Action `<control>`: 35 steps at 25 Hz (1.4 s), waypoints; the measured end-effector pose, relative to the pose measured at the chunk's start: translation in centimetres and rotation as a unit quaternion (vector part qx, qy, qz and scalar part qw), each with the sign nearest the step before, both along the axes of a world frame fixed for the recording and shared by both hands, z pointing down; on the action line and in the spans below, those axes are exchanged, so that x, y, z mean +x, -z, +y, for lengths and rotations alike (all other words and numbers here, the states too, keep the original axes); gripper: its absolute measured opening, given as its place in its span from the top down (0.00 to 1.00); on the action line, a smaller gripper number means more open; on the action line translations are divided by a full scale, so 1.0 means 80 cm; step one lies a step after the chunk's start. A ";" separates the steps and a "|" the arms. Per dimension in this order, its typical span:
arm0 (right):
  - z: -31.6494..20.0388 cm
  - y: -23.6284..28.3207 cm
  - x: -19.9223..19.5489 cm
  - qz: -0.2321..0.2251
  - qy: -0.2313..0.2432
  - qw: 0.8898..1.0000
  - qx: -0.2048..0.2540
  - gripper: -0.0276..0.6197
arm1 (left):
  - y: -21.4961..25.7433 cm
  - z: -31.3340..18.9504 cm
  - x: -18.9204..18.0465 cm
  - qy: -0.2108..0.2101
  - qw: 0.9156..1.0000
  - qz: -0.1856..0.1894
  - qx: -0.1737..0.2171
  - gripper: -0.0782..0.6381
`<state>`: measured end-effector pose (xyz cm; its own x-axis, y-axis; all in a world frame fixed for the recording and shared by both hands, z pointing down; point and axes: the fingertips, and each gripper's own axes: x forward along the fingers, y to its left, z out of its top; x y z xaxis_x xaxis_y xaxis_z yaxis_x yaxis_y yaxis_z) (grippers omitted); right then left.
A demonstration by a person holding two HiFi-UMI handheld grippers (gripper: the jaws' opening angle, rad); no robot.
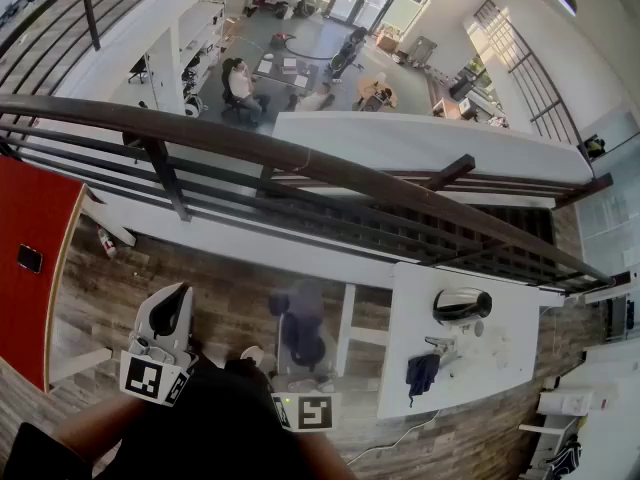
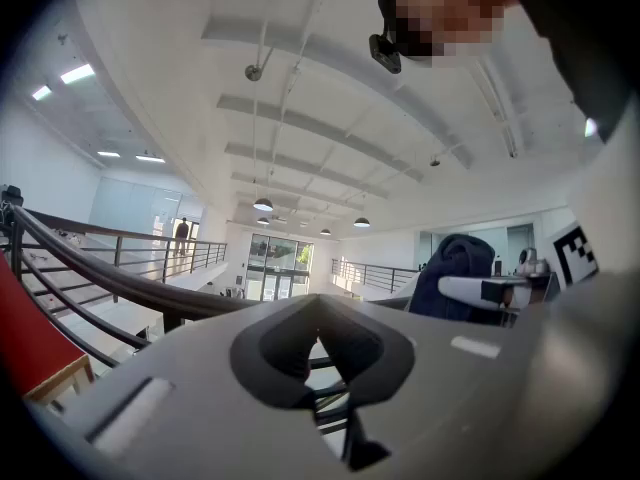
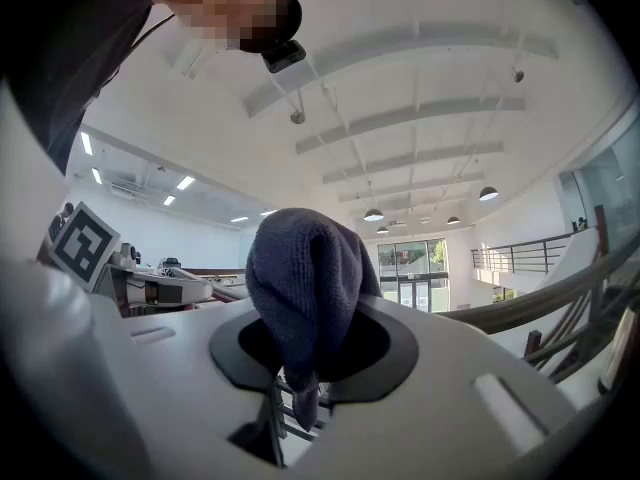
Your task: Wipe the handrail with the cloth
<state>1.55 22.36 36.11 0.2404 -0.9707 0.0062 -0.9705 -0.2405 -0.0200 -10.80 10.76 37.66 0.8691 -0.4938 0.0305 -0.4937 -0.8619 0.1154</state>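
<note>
Left tongs (image 2: 322, 353) closed and empty, short of the handrail (image 1: 300, 158). Right tongs (image 3: 312, 373) clamp the cloth (image 3: 305, 278), also short of it. Risk: loosely bunched cloth may drag free against the handrail.

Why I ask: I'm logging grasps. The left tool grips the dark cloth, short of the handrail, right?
Not quite. The right tool grips the dark cloth, as the right gripper view shows; the left tool holds nothing. It is short of the handrail.
</note>
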 end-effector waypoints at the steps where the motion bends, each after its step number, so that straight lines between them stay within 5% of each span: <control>1: 0.000 0.000 0.001 0.000 0.001 1.000 -0.001 0.82 | 0.000 0.000 0.001 0.003 1.000 -0.001 0.003 0.89; 9: -0.002 -0.013 0.021 -0.021 0.022 0.999 -0.009 0.82 | 0.001 0.007 0.012 0.036 0.999 -0.013 0.016 0.89; 17: -0.075 -0.029 0.021 -0.050 0.077 0.996 -0.015 0.81 | 0.000 -0.050 -0.019 0.121 0.992 -0.002 0.016 0.89; 25: -0.220 0.000 0.020 -0.027 0.107 0.994 -0.028 0.81 | -0.012 -0.101 0.019 0.072 0.997 -0.006 -0.013 0.89; 35: -0.406 -0.014 0.013 -0.010 0.068 0.997 -0.025 0.80 | -0.010 -0.213 -0.018 0.067 0.998 -0.001 0.001 0.89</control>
<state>2.55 -10.09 37.20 0.1061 -0.9926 0.0591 -0.9937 -0.1080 -0.0301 -12.21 -6.29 38.48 0.7951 -0.6057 0.0308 -0.6048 -0.7883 0.1131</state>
